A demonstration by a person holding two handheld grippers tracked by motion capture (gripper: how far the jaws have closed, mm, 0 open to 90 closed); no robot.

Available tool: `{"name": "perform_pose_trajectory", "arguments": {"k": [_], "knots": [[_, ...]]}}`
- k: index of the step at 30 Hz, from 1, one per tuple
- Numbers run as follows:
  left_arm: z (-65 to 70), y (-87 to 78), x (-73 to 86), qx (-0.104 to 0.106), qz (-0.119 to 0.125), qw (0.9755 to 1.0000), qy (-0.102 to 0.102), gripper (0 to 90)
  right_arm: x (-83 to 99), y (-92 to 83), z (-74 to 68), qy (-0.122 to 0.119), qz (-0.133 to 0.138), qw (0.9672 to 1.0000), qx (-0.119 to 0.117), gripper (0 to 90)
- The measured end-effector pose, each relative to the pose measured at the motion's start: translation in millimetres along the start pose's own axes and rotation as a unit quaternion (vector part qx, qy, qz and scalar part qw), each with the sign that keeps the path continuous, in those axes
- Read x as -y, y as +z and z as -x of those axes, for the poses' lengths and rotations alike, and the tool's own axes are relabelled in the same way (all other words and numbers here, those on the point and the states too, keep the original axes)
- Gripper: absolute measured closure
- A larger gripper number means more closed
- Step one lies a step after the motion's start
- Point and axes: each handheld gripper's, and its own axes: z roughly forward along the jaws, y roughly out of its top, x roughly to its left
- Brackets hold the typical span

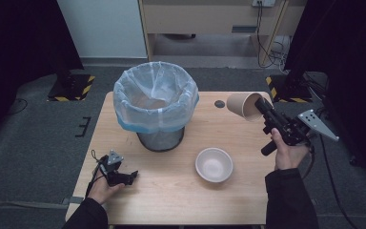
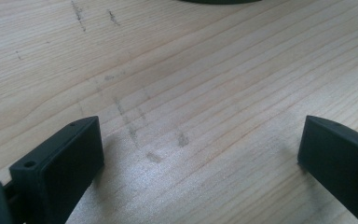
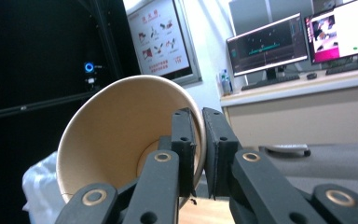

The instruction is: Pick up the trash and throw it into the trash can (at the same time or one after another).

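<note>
Paper cup (image 1: pixel 244 105), pinched by its rim in the right gripper (image 1: pixel 267 112), hangs tipped toward the bin (image 1: pixel 155 102), likely for dropping; left gripper (image 1: pixel 124 178) rests spread, empty.

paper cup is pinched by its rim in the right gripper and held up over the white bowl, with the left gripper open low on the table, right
Not quite. The paper cup in the right gripper hangs over the table's far right corner, not the white bowl, as the high view shows. The rest holds, the left gripper included.
</note>
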Motion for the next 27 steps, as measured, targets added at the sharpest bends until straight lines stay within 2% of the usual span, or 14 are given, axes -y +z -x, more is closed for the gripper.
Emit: {"name": "perform_pose_trajectory", "arguments": {"k": [15,27], "knots": [[0.0,0.0,0.0,0.000,0.000,1.0000,0.000,0.0,-36.3,47.0,-23.1,-0.019,0.020,0.9995,-0.014,84.1],[0.1,0.1,0.0,0.000,0.001,1.0000,-0.001,0.0,-43.5,81.8,-36.5,-0.018,0.024,0.9993,-0.023,84.2]]}}
